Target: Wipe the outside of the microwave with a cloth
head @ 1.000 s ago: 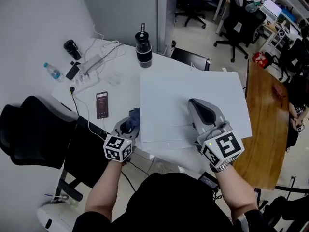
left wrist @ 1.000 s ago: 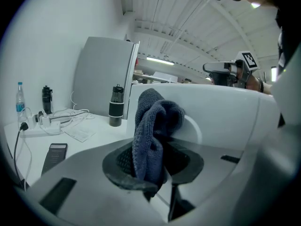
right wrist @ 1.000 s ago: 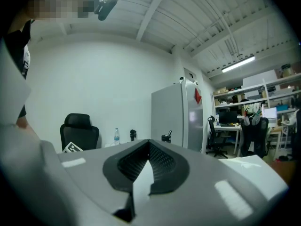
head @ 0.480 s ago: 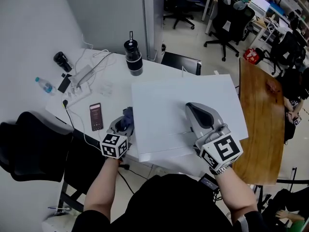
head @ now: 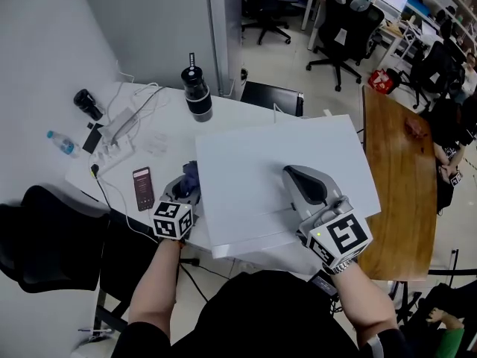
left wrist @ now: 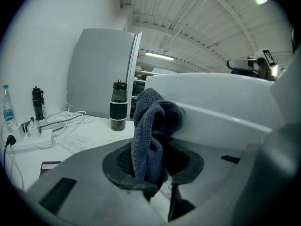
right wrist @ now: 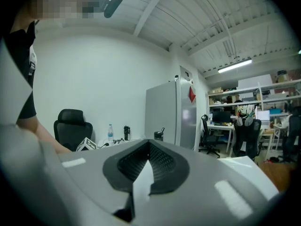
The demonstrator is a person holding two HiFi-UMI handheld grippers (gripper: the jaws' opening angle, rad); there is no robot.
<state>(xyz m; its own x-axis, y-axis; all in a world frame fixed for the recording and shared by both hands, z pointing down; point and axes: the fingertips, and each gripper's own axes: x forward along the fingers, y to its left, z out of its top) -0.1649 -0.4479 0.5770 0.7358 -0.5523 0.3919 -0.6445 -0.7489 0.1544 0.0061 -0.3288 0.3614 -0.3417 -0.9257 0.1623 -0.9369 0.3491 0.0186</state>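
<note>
At the left side wall of the microwave (head: 276,162): left gripper (head: 186,185) fingers clamp the dark blue cloth (left wrist: 149,135), which touches that wall. The stroke likely runs along the wall, away from the person. Right gripper (head: 297,176) rests on top, fingers closed and empty.

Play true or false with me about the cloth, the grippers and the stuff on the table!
1. The left gripper pinches a dark blue cloth. True.
2. The right gripper holds a sponge. False: its jaws are together with nothing in them, and it rests on top of the microwave.
3. A phone lies on the white table, left of the microwave. True.
4. The water bottle stands on the microwave. False: it is on the table near the wall.
</note>
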